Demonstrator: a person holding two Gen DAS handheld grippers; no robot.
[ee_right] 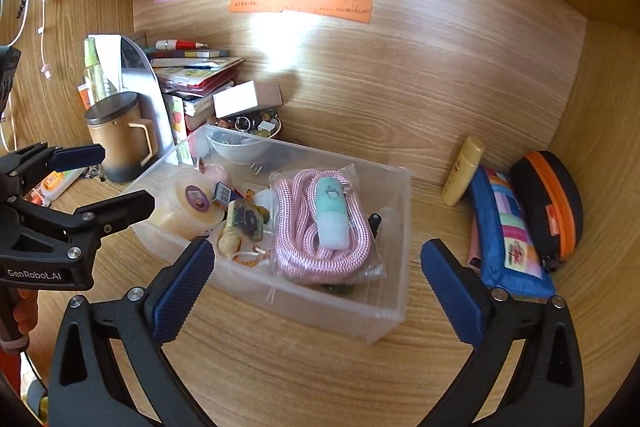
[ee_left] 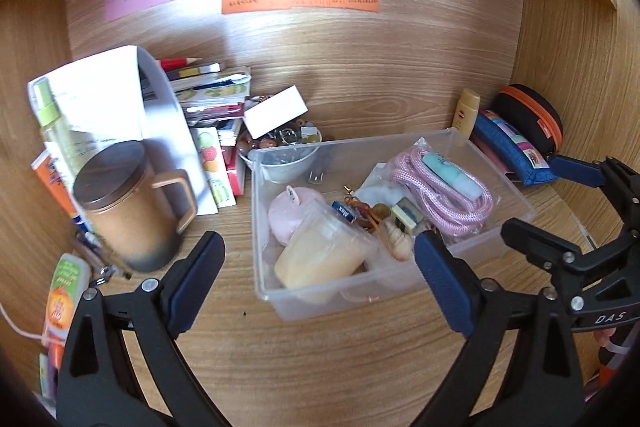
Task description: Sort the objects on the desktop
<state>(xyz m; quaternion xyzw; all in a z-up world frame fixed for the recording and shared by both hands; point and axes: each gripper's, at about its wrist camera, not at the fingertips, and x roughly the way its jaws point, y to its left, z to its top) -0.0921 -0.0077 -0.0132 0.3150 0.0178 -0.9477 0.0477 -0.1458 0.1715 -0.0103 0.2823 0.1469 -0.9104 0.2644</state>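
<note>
A clear plastic bin stands on the wooden desk. Inside lie a bagged pink cord, a mint-green little bottle, a yellowish round container, a shell and other small items. My left gripper is open at the bin's near left corner, nothing between its fingers. Over the bin's near wall my right gripper stands open and holds nothing.
A lidded brown mug, stacked books and a bowl of trinkets crowd the left and back. At the right wall lie a yellow tube, a blue pouch and a black case.
</note>
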